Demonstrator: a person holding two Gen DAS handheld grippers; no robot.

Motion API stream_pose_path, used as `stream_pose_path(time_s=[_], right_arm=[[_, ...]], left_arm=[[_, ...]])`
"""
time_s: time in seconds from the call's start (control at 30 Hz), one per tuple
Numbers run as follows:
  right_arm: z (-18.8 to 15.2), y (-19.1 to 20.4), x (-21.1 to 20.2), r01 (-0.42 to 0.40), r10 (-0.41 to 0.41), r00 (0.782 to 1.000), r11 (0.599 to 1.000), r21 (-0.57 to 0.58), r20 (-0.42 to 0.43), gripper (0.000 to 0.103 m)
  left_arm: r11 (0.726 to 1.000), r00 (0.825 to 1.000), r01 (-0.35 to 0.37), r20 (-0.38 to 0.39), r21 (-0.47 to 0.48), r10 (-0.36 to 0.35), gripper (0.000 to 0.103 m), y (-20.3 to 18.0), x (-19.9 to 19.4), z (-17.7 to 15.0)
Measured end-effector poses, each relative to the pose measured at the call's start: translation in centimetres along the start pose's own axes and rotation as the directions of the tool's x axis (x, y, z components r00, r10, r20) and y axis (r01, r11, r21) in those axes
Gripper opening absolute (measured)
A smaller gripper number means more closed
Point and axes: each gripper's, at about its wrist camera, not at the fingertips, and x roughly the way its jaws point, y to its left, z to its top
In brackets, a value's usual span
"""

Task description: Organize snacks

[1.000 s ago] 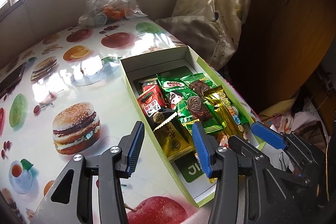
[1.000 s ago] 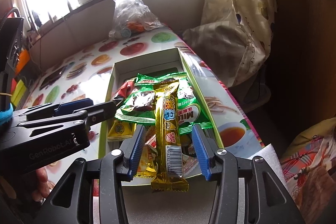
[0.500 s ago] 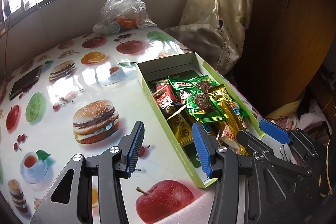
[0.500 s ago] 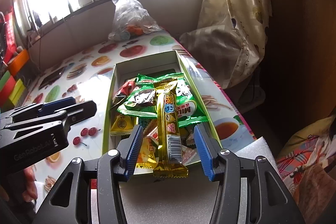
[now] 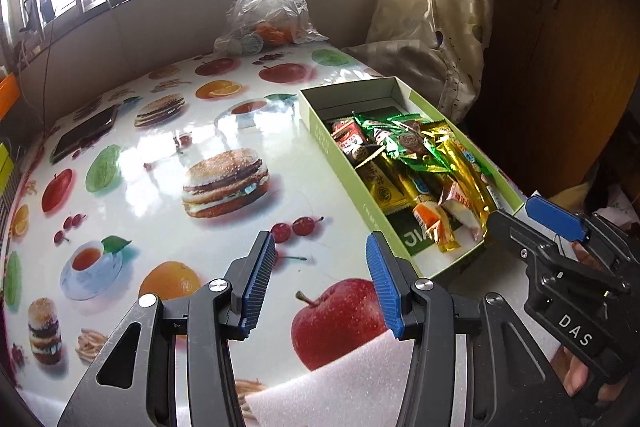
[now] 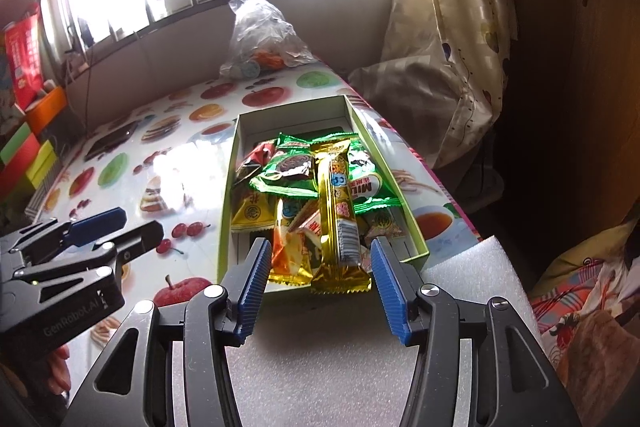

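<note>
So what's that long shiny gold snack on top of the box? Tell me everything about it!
The long gold snack bar is a thin stick in shiny, crinkly gold foil with crimped ends, colourful cartoon lettering and a white barcode near its close end. It lies flat, lengthwise, on top of the green packets and other snacks in the green cardboard box. Its near end sticks out over the box's edge, between the fingers of the open right gripper, which is not touching it.

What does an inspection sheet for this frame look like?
Surface: table under a glossy food-print cover; white foam sheet at the near edge.
Job's things: green box, open, holding mixed snack packs; gold bar on top, overhanging the near end.
Clutter: plastic bag by the far wall; phone.
Grippers: left claw open, empty; right claw open, empty.
Cables: thin wire at the window wall.
Surroundings: barred window, curtain.
</note>
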Motion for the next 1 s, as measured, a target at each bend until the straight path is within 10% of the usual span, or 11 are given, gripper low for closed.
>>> stream_pose_path(time_s=[1.0], right_arm=[[-6.0,0.2,0.9,0.064,-0.064,0.993,0.998,0.001,-0.098,0.056]], left_arm=[[1.000,0.996,-0.019,-0.089,0.003,0.020,0.049,-0.1,1.4,-6.5]])
